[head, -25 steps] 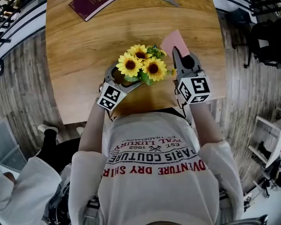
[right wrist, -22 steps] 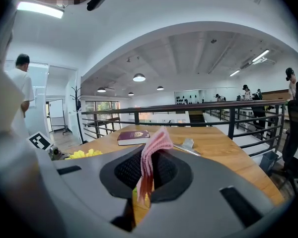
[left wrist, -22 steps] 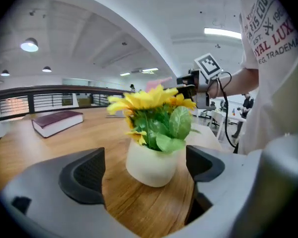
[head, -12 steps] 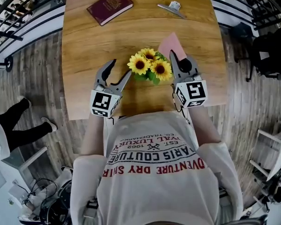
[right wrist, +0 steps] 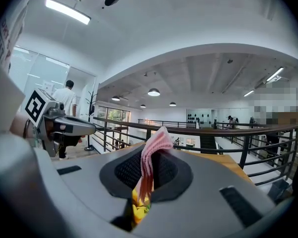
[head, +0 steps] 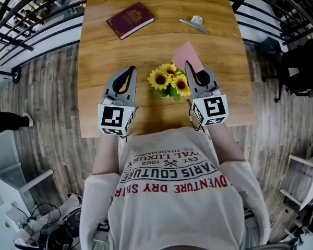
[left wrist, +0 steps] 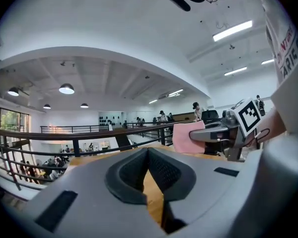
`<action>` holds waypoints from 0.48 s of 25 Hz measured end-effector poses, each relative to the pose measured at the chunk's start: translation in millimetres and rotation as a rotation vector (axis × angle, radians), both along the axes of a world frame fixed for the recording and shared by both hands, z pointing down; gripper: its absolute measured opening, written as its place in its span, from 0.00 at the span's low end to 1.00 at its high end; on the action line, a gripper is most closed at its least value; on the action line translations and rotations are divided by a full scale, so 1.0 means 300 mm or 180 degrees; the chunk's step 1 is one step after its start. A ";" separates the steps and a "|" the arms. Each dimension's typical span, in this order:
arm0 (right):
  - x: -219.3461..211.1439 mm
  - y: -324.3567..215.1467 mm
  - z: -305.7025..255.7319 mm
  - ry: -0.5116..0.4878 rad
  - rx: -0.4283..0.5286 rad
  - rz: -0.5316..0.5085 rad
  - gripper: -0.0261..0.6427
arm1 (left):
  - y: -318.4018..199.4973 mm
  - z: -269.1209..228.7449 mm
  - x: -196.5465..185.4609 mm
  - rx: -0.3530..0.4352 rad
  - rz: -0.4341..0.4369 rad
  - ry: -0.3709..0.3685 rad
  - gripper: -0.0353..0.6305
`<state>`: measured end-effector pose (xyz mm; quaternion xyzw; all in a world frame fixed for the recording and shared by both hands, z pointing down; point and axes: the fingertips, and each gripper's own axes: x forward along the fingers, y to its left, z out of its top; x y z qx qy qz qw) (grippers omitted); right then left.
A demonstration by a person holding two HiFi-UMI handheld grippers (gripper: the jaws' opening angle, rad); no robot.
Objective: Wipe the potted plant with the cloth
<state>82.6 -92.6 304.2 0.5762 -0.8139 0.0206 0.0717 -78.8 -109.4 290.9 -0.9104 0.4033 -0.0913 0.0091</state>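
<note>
Left gripper (head: 129, 71): my jaws have just closed, pads together with nothing between them.
Right gripper (head: 189, 66): clenched on the pink cloth (head: 188, 55), which sticks out past my tips.
Plant (head: 169, 81): sunflowers, standing on the table (head: 146, 51) by its near edge, between both grippers; the cloth lies just past its far right side.
Book (head: 130, 20): far left on the table, well apart from the plant.
</note>
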 end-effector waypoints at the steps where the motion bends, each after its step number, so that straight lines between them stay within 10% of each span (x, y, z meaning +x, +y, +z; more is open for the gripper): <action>1: -0.004 -0.001 -0.010 -0.0009 0.0022 -0.0017 0.09 | 0.001 -0.017 0.003 0.0044 0.0030 0.0002 0.08; 12: -0.010 0.009 -0.013 0.0071 0.0051 -0.0141 0.09 | -0.003 -0.059 0.032 0.0208 0.0114 -0.0008 0.08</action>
